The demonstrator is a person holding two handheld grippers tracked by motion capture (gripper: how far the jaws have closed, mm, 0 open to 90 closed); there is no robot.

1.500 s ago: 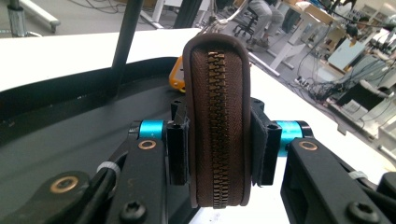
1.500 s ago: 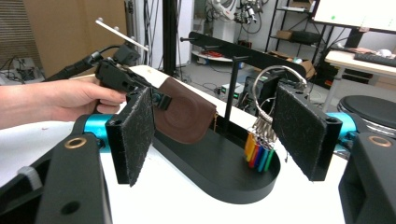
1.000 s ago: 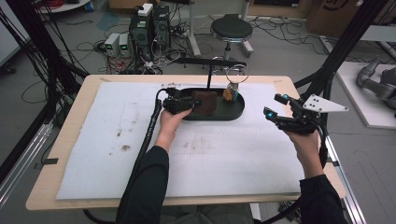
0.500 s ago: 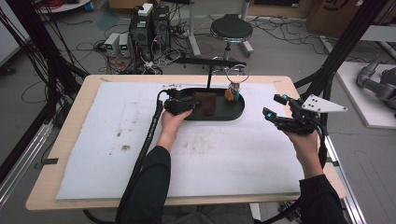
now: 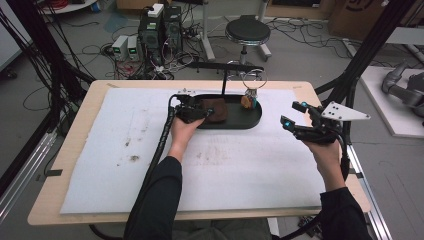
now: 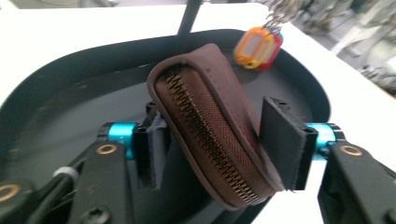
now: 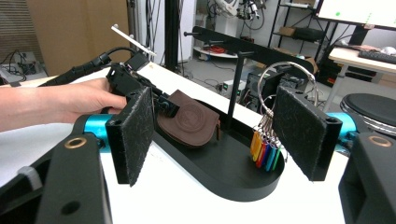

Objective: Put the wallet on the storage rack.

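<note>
- Pinching a brown zippered pouch (image 6: 210, 126), your left gripper (image 5: 196, 113) holds it tilted over the black oval tray (image 5: 250, 120) at the worktop's (image 5: 75, 150) far centre.
- Your right gripper (image 5: 297, 116) hovers right of the tray, fingers (image 7: 133, 135) spread.
- Coloured key tags (image 7: 264, 151) hang on a ring at the tray's right end.

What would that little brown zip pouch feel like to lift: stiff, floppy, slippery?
The brown pouch looks soft rather than stiff: its leathery edge curves between the pads of the left tool. Its matte skin and toothed zip probably grip well, so slipping seems unlikely. It already sits tilted over the black tray, and will likely sag or flop if held by one end.
</note>
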